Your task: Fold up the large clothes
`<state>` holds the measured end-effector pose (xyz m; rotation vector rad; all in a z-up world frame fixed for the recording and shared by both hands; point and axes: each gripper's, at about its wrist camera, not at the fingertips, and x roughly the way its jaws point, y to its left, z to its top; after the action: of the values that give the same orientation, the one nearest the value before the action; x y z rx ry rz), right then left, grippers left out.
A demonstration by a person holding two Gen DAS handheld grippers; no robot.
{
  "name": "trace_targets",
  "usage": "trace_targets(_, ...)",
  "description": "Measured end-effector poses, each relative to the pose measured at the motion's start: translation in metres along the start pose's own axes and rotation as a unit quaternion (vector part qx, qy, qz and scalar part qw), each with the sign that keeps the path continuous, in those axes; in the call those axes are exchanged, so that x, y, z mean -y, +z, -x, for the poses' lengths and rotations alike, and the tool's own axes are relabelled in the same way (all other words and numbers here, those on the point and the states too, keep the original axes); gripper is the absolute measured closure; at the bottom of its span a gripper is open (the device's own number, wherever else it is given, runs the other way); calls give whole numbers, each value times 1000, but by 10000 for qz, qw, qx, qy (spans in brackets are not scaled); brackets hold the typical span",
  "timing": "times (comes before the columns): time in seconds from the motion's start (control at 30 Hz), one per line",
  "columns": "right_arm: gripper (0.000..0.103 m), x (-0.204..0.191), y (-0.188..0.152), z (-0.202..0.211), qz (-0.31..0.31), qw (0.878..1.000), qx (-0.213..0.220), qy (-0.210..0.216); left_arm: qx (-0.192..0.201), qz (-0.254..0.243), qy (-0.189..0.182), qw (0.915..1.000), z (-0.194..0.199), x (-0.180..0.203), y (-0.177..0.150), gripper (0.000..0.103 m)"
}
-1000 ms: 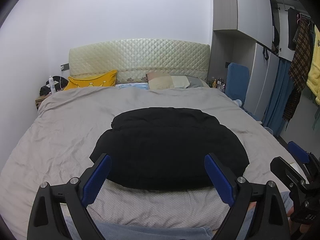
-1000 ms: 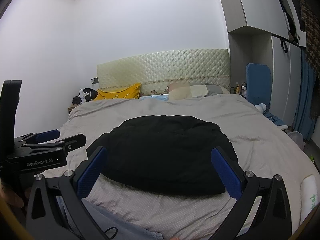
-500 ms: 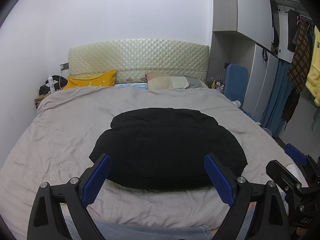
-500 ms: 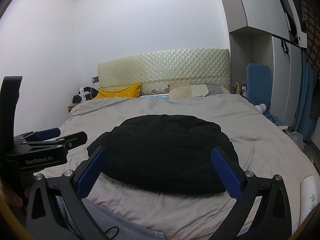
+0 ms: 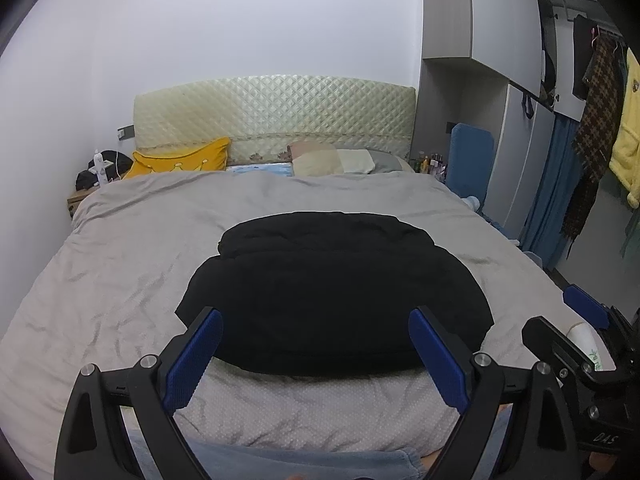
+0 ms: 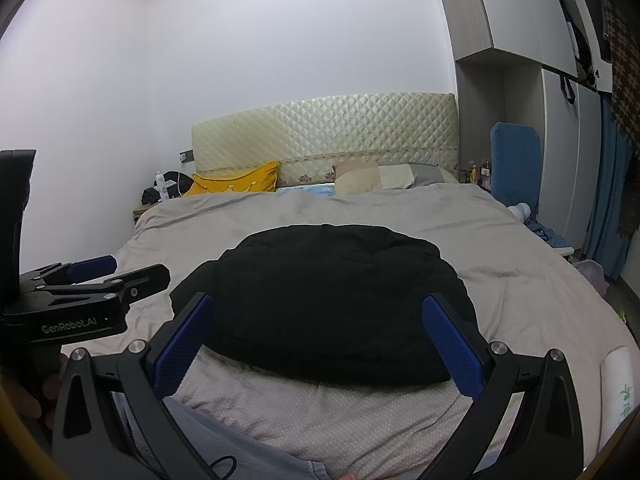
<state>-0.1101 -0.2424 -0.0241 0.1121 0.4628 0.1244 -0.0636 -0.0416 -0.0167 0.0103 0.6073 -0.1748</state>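
I hold both claws released above the near edge of the bed (image 5: pixel 120 264). My left claw (image 5: pixel 316 346) gapes wide with nothing between its blue pads, and my right claw (image 6: pixel 320 334) does the same. The black garment (image 5: pixel 336 296) lies folded in a rounded bundle on the grey cover, centre-near. A yellow pillow (image 5: pixel 180 158) sits far left by the headboard (image 5: pixel 272 110).

White walls (image 5: pixel 240 20). Grey-covered bed (image 5: pixel 120 248), quilted cream headboard (image 5: pixel 276 114). Grey wardrobe (image 5: pixel 500 32) on the right; blue curtain (image 5: pixel 554 184) beside it.
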Motion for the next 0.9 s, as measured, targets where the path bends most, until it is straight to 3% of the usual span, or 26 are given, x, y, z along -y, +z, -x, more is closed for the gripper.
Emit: trace_targets(0.9, 0, -2, -2, -3, -18, 10000, -57, -72, -63, 80, -67, 9999, 0, -5, 0, 8)
